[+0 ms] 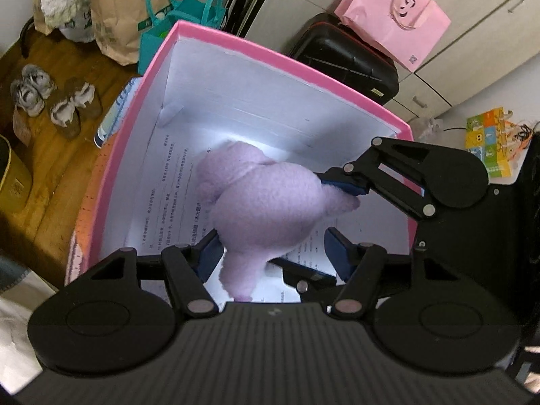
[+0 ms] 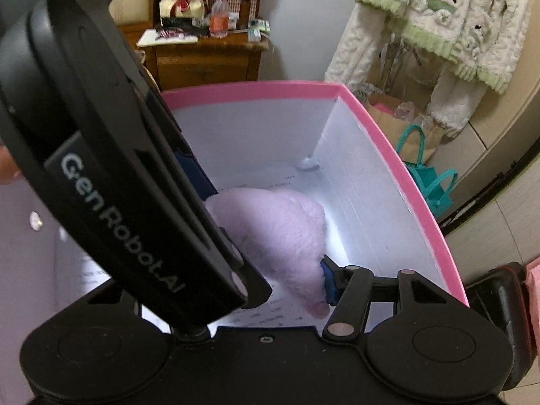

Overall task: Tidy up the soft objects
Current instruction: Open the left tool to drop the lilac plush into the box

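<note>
You've got the purple plush (image 1: 266, 202) low inside the pink box (image 1: 236, 42), over printed paper (image 1: 168, 182). Left gripper (image 1: 270, 253) jaws straddle it; can't tell if pinching. Right gripper (image 1: 332, 189) clamps its side. Let go unevenly & it snags on a pad. Wood floor (image 1: 60, 155), bags nearby.

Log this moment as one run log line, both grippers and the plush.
left gripper: straddles purple plush | right gripper: pinching plush limb | plush inside pink box
</note>
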Demonstrator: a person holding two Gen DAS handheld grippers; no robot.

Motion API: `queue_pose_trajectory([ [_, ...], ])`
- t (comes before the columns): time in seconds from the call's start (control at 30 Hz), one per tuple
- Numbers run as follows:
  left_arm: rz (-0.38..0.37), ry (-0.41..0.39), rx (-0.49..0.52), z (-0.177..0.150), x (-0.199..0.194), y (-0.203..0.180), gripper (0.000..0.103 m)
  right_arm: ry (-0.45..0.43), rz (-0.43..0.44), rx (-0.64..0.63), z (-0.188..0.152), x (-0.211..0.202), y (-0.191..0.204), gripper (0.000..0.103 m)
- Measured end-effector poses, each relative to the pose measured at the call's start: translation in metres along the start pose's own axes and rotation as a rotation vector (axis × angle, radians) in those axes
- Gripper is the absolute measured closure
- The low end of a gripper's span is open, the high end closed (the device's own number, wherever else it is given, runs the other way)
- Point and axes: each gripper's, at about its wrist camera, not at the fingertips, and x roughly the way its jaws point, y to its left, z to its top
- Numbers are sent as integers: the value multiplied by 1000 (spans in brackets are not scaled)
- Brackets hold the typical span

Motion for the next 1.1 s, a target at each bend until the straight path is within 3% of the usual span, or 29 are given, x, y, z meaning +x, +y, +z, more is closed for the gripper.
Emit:
queue_pose_trajectory([
  [0.17,-32,13,-45,3,9,4,39,84,-66,28,2,6,-7,44],
  [0.37,-62,9,-39,0,11,-1,39,103,-128,40,-2,-3,-5,44],
  [0.67,-46,-108,84,-16,-30,-19,36,36,-197,126,-10,-35,4,47],
  [0.8,-15,-149,156,-29,-51,-27,35,-3,-150,135,-13,-50,14,52],
  [1.1,58,-190,314,-63,-95,-49,34,-67,-129,244,-25,-92,31,52],
])
